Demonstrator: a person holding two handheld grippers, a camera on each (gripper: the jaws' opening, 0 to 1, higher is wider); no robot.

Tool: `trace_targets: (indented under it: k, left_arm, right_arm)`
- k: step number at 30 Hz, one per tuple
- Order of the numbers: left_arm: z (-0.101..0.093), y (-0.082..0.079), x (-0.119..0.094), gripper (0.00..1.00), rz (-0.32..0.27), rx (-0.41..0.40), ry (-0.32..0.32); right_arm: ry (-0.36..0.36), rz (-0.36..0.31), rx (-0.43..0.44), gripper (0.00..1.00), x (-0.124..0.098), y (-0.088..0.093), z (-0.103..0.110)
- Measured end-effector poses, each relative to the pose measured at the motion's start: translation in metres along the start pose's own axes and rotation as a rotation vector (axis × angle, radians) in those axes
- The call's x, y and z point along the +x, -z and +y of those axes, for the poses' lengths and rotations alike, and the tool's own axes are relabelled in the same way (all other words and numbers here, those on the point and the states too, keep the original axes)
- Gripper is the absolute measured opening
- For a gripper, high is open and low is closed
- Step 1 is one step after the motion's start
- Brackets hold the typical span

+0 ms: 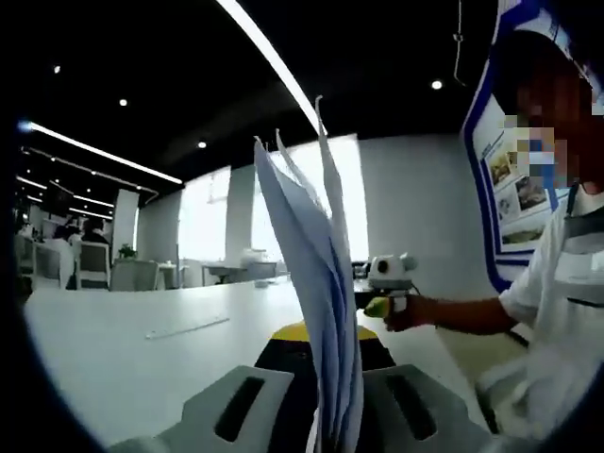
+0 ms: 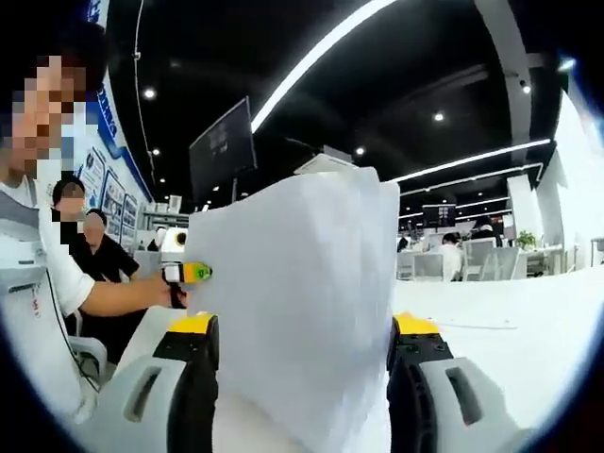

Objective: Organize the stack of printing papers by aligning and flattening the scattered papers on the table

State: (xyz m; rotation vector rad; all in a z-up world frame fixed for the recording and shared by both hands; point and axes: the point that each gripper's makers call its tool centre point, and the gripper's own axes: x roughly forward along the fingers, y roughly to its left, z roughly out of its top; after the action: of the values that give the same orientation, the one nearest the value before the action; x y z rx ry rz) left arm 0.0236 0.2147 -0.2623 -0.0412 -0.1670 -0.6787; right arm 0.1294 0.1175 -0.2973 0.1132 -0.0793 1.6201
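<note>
Left claw [image 1: 335, 415] pinched on the upright paper stack [image 1: 316, 283] seen edge-on, right claw [image 2: 302, 377] spread wide with the papers' [image 2: 293, 311] broad face between its jaws, contact unclear, white surface [image 1: 142, 349] beneath the stack, office chairs [image 1: 94, 264] and ceiling light strips [image 1: 94, 151] beyond it

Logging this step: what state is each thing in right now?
Paper stack: held upright on edge above the table, sheets fanned apart at the top.
Left tool: shut on the paper stack.
Right tool: open, jaws flanking the paper stack.
Table: white, with a ruler-like strip lying flat.
</note>
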Motion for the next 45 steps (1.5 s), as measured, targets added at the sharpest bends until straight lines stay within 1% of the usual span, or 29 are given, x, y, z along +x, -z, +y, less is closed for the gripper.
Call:
trace_targets:
  k: [2, 8, 11, 13, 14, 15, 17, 18, 20, 21, 22, 23, 24, 25, 26, 27, 29, 30, 31, 32, 33, 34, 36, 39, 41, 42, 43, 44, 45]
  left_arm:
    - [-0.005, -0.002, -0.003, 0.06, -0.001, -0.001, 0.018]
    - [-0.021, -0.007, -0.013, 0.06, 0.002, 0.019, 0.072]
    - [-0.020, -0.010, -0.017, 0.06, -0.006, 0.012, 0.074]
    - [-0.016, -0.011, -0.017, 0.06, -0.012, 0.003, 0.061]
    - [-0.012, -0.012, -0.019, 0.06, -0.017, -0.002, 0.054]
    - [-0.007, -0.014, -0.020, 0.06, -0.028, -0.011, 0.038]
    - [-0.001, -0.019, -0.021, 0.06, -0.059, -0.051, 0.024]
    - [0.004, -0.020, -0.020, 0.06, -0.064, -0.064, -0.004]
    - [0.007, -0.023, -0.018, 0.06, -0.070, -0.048, -0.017]
    - [0.012, -0.024, -0.017, 0.06, -0.072, -0.059, -0.042]
    - [0.010, -0.022, -0.016, 0.06, -0.059, -0.055, -0.046]
    - [0.011, -0.019, -0.017, 0.07, -0.044, -0.025, -0.058]
    - [0.015, -0.014, -0.018, 0.10, -0.020, -0.014, -0.088]
    - [0.017, -0.009, -0.018, 0.14, 0.001, -0.015, -0.098]
    - [0.017, 0.000, -0.020, 0.15, 0.036, -0.044, -0.091]
    - [0.016, 0.002, -0.020, 0.15, 0.034, -0.054, -0.088]
    - [0.014, 0.005, -0.020, 0.15, 0.035, -0.051, -0.089]
    - [0.015, 0.006, -0.022, 0.15, 0.037, -0.046, -0.094]
    - [0.016, 0.005, -0.023, 0.13, 0.037, -0.045, -0.094]
    - [0.016, 0.004, -0.023, 0.10, 0.034, -0.045, -0.087]
    - [0.016, 0.004, -0.024, 0.07, 0.033, -0.043, -0.083]
    - [0.015, 0.003, -0.024, 0.06, 0.032, -0.036, -0.074]
    - [0.018, -0.002, -0.023, 0.06, 0.023, 0.007, -0.086]
    - [0.018, -0.015, -0.022, 0.06, 0.000, 0.014, -0.091]
    - [0.022, -0.020, -0.023, 0.11, -0.008, 0.020, -0.101]
    - [0.024, -0.019, -0.024, 0.15, -0.004, 0.020, -0.108]
    - [0.025, -0.016, -0.025, 0.17, 0.008, 0.005, -0.106]
    - [0.024, -0.012, -0.026, 0.17, 0.021, -0.010, -0.100]
    - [0.026, -0.010, -0.027, 0.17, 0.023, -0.009, -0.114]
  right_arm:
    - [-0.036, 0.009, 0.018, 0.67, 0.006, 0.004, 0.002]
    - [-0.190, -0.063, 0.069, 0.63, 0.019, -0.005, 0.025]
    - [-0.295, -0.077, 0.094, 0.45, 0.019, -0.010, 0.040]
    - [-0.400, -0.076, 0.076, 0.09, 0.016, -0.011, 0.058]
    - [-0.423, -0.074, 0.089, 0.00, 0.015, -0.013, 0.063]
    - [-0.453, -0.072, 0.123, 0.00, 0.014, -0.016, 0.073]
    - [-0.428, -0.069, 0.121, 0.00, 0.017, -0.023, 0.071]
    - [-0.409, -0.061, 0.102, 0.00, 0.019, -0.026, 0.070]
    - [-0.379, -0.043, 0.105, 0.00, 0.023, -0.035, 0.067]
    - [-0.366, -0.029, 0.123, 0.00, 0.024, -0.038, 0.065]
    - [-0.363, -0.027, 0.119, 0.00, 0.025, -0.042, 0.064]
    - [-0.356, -0.037, 0.067, 0.00, 0.025, -0.043, 0.060]
    - [-0.339, -0.047, 0.038, 0.00, 0.025, -0.042, 0.057]
    - [-0.339, -0.052, 0.046, 0.06, 0.024, -0.041, 0.057]
    - [-0.331, -0.032, 0.063, 0.13, 0.025, -0.032, 0.056]
    - [-0.311, 0.000, 0.077, 0.15, 0.026, -0.023, 0.054]
    - [-0.330, 0.001, 0.073, 0.08, 0.026, -0.015, 0.057]
    - [-0.332, 0.012, 0.088, 0.07, 0.026, -0.011, 0.059]
    - [-0.343, 0.017, 0.106, 0.02, 0.026, -0.009, 0.063]
    - [-0.378, 0.019, 0.130, 0.00, 0.023, -0.010, 0.074]
    - [-0.369, 0.021, 0.126, 0.00, 0.024, -0.009, 0.073]
    - [-0.369, 0.027, 0.126, 0.00, 0.025, -0.010, 0.076]
    - [-0.358, 0.029, 0.105, 0.00, 0.026, -0.013, 0.077]
    - [-0.344, 0.024, 0.098, 0.00, 0.031, -0.026, 0.075]
    - [-0.342, 0.004, 0.038, 0.01, 0.033, -0.031, 0.074]
    - [-0.327, 0.004, 0.025, 0.08, 0.032, -0.029, 0.069]
    - [-0.311, 0.038, 0.026, 0.14, 0.032, -0.021, 0.066]
    - [-0.313, 0.070, 0.049, 0.15, 0.030, -0.012, 0.062]
    - [-0.314, 0.064, 0.045, 0.12, 0.030, -0.010, 0.060]
